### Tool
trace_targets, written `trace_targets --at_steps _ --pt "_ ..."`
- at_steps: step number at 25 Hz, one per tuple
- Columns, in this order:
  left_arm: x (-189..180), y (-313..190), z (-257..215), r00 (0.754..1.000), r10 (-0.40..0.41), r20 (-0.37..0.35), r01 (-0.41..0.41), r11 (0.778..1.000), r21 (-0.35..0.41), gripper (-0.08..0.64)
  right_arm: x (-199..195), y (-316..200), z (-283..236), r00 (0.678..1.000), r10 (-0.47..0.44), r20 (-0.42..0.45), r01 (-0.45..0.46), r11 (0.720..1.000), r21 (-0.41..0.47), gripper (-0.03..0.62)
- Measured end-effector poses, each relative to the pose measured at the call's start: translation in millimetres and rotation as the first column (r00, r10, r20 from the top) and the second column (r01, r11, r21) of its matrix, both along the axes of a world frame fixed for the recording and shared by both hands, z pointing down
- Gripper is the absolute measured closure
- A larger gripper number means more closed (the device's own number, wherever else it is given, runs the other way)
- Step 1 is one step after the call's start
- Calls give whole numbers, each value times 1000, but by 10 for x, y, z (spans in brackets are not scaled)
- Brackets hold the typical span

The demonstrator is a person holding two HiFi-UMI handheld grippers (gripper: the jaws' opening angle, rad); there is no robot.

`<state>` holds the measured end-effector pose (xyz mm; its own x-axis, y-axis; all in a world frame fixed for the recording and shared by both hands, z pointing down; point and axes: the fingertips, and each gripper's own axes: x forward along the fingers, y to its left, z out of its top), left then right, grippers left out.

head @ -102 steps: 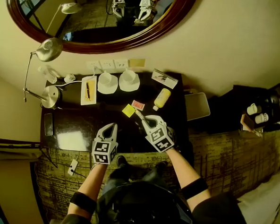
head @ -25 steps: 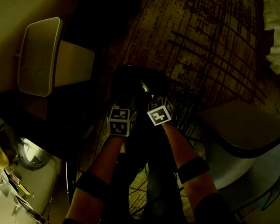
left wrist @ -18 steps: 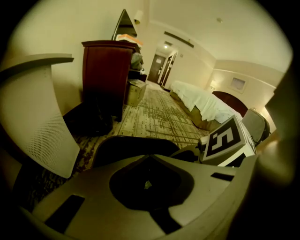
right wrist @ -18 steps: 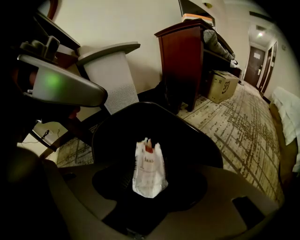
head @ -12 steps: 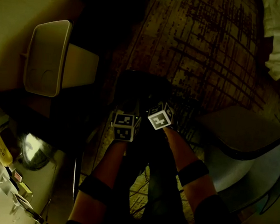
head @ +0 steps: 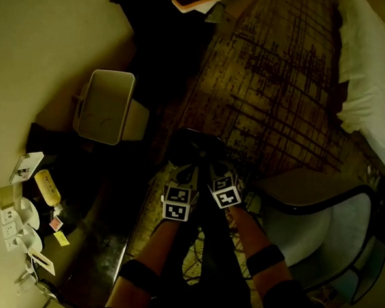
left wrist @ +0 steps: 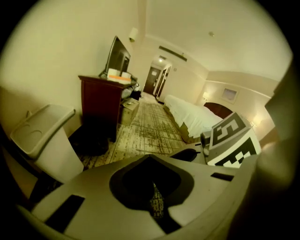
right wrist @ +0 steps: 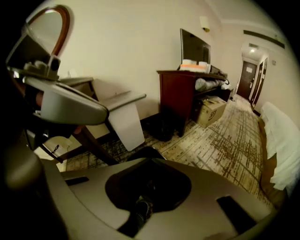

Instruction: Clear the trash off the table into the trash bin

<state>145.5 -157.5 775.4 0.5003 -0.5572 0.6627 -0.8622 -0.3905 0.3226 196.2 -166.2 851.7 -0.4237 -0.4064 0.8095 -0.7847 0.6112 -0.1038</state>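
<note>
The white trash bin (head: 107,106) with its swing lid stands on the floor by the wall, beyond the dark table (head: 102,242). On the table lie a yellow bottle (head: 47,187), a red packet (head: 56,224) and a yellow slip (head: 61,238). My left gripper (head: 184,175) and right gripper (head: 216,174) hang side by side over the carpet, to the right of the bin. Both are shut and empty; the right one's jaws have just closed on nothing. In the left gripper view the left gripper (left wrist: 150,157) has the bin (left wrist: 42,140) at its left. In the right gripper view the right gripper (right wrist: 149,159) faces the bin (right wrist: 122,117).
White cups (head: 27,215) and a socket strip stand along the table's wall side. A grey chair (head: 306,209) is close on the right, and a bed (head: 372,83) beyond it. A dark red dresser (right wrist: 187,93) with a cardboard box (right wrist: 213,110) beside it stands past the bin.
Both grippers have risen together over the carpet. The head view has swung, so the bin sits nearer the middle and the table's items show at lower left.
</note>
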Motion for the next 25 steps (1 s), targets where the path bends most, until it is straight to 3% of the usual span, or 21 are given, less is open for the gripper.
trace_targets --at_steps 4,7,10,13,15,17,21,25 --pt "-218 112 -1156 998 -64 -5 64 995 83 560 -229 -99 -1397 995 -34 94 24 994 110 591" --pt "-636 191 -1845 986 -170 0 168 974 154 560 -593 -137 -2175 985 -126 120 103 977 185 591" --pt "-1299 369 -2302 953 -303 1 296 932 210 560 -1233 -103 -2720 959 -250 131 213 946 246 591" --pt "-2036 768 -2559 900 -434 27 415 875 248 560 -1990 152 -3074 911 -388 144 338 898 282 591" --pt "-2508 1103 -2665 848 -527 44 499 824 268 560 -2473 388 -3240 862 -485 150 424 851 311 591" --pt "-2970 1502 -2753 781 -621 59 584 761 282 560 -2953 687 -3369 799 -580 156 510 793 332 590" --pt "-3766 2448 -2900 619 -780 86 732 613 297 560 -3761 1465 -3521 657 -736 166 660 667 346 589" --pt "-4344 3408 -3049 451 -888 92 833 456 314 560 -4353 2320 -3609 504 -849 159 776 526 348 589"
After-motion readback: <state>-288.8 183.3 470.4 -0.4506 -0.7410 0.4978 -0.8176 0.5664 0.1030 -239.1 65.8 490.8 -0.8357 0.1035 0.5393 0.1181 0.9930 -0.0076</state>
